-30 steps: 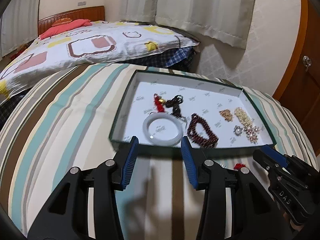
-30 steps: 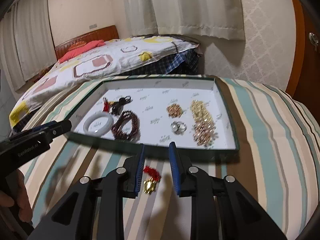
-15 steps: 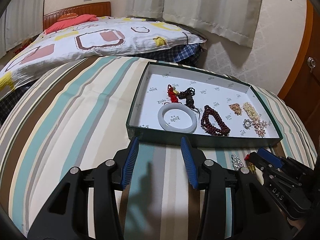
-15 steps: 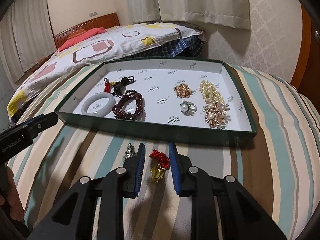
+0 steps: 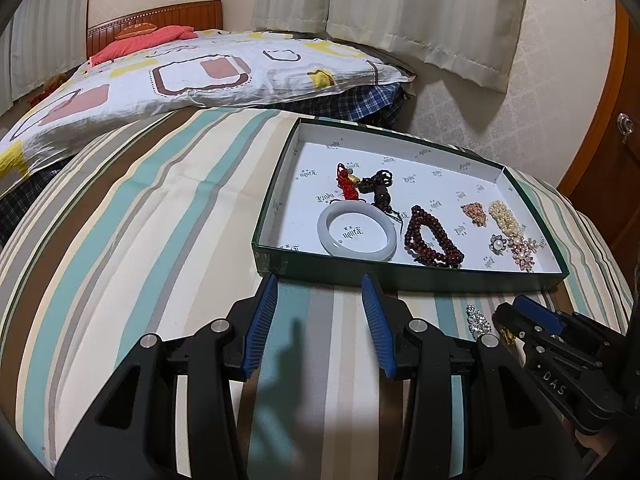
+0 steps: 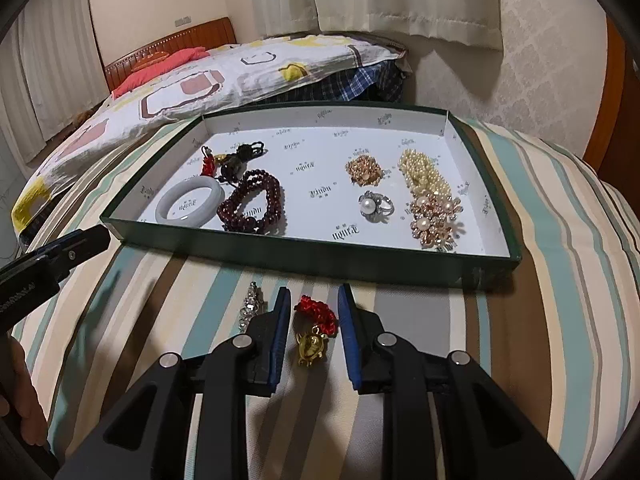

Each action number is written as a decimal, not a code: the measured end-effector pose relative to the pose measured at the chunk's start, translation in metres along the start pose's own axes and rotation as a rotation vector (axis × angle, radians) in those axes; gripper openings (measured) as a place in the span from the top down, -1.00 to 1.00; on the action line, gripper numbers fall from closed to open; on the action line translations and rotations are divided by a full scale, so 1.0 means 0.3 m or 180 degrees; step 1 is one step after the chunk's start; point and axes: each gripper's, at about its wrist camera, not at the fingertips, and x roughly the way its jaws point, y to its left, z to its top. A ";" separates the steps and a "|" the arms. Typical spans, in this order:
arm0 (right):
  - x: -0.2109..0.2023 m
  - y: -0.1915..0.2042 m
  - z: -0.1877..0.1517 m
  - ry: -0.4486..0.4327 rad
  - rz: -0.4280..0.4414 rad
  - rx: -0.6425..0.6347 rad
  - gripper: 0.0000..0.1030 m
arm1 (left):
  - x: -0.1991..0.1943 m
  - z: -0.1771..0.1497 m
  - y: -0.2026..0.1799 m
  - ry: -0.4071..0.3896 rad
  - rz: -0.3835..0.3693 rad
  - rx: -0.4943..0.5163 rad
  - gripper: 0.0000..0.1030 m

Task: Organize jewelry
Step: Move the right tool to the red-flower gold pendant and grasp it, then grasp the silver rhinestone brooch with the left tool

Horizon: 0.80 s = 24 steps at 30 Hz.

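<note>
While both tools gape, right tool point(image 6: 311, 312) straddling one red charm point(image 6: 314, 330), one brooch point(image 6: 251, 307), one box point(image 6: 304, 254).

bed point(image 5: 192, 68): patterned white cover, red pillow point(image 5: 140, 42), wooden headboard point(image 5: 160, 18) | curtains point(image 5: 400, 8): pale, long | wall point(image 5: 552, 80): cream, patterned | wooden door point(image 5: 616, 128): right | striped cloth point(image 5: 140, 220): front
</note>
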 end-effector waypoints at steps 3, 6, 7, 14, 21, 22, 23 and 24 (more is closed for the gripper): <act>0.006 0.001 0.000 0.0031 0.0002 -0.0008 0.51 | 0.002 0.000 -0.001 0.0001 -0.0001 -0.0003 0.17; 0.013 0.005 -0.002 0.0071 0.0014 -0.0028 0.51 | 0.003 0.000 -0.001 0.0005 -0.0002 -0.0004 0.17; 0.014 0.006 -0.003 0.0078 0.0014 -0.0034 0.51 | 0.003 -0.001 0.000 0.0006 -0.0003 -0.0007 0.17; 0.018 0.006 -0.005 0.0103 0.0052 -0.0043 0.63 | 0.015 -0.007 0.000 0.0031 -0.0005 -0.0016 0.16; 0.006 -0.009 -0.011 0.0065 0.0103 0.0007 0.77 | 0.021 -0.014 -0.004 0.0050 -0.0019 -0.0015 0.16; 0.001 -0.008 -0.011 0.0050 0.0089 -0.0011 0.77 | 0.022 -0.015 -0.006 0.0055 -0.0023 -0.0012 0.17; -0.001 -0.008 -0.011 0.0042 0.0079 -0.0023 0.77 | 0.022 -0.016 -0.008 0.0057 -0.0025 -0.0010 0.17; -0.005 -0.009 -0.012 0.0030 0.0069 -0.0032 0.77 | 0.024 -0.016 -0.011 0.0061 -0.0029 -0.0008 0.17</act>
